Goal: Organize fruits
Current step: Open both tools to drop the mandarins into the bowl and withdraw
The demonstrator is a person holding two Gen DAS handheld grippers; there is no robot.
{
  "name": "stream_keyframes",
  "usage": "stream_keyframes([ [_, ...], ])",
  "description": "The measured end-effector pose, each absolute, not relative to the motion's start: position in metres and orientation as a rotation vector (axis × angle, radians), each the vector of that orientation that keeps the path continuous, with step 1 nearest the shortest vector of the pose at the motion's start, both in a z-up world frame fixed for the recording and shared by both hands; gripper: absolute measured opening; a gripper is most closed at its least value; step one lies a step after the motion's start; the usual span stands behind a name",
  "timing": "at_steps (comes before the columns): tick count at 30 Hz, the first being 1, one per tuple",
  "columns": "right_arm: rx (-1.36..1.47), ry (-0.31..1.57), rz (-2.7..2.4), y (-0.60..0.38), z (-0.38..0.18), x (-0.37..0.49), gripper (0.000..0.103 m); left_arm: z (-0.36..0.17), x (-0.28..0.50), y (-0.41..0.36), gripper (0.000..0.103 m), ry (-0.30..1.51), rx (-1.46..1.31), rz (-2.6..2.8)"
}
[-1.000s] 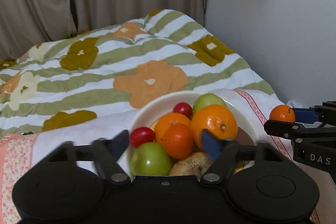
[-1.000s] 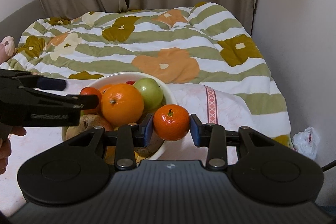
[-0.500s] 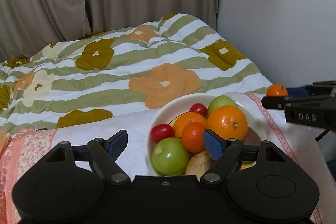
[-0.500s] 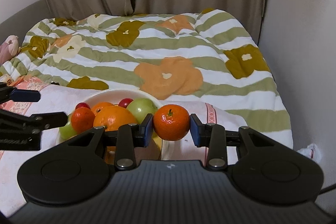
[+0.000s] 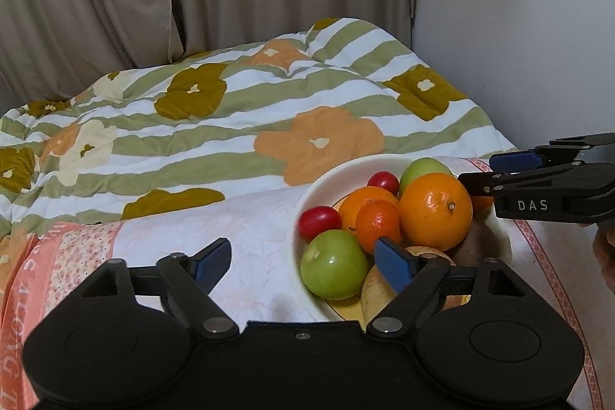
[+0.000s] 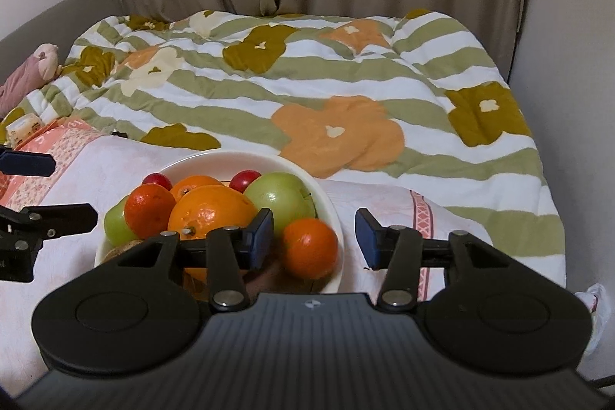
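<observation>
Right gripper (image 6: 313, 237): spread wide, nothing held; tangerine (image 6: 309, 248) lies between the jaws, set in the bowl (image 6: 326, 202).
Left gripper (image 5: 303, 262): wide apart, empty.

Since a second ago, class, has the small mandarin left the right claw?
Yes. The mandarin has dropped out of the open right claw and now sits inside the bowl, at its near rim.
</observation>
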State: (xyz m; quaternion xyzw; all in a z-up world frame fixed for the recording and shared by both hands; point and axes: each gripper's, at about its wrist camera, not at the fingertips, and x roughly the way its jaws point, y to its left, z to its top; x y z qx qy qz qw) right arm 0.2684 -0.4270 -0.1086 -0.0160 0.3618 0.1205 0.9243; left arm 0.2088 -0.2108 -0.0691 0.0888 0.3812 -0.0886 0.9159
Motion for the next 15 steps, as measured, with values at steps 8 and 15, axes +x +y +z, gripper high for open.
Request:
stream_keyframes([
  [8, -0.026, 0.722, 0.219, -0.425, -0.092, 0.249, 0.067, -0.059, 0.197, -0.203, 0.087, 0.770, 0.160, -0.197],
  [15, -0.045, 0.667, 0.189, -0.407, -0.052, 0.211, 0.067, -0.030, 0.173, -0.185, 0.087, 0.712, 0.133, -0.204],
])
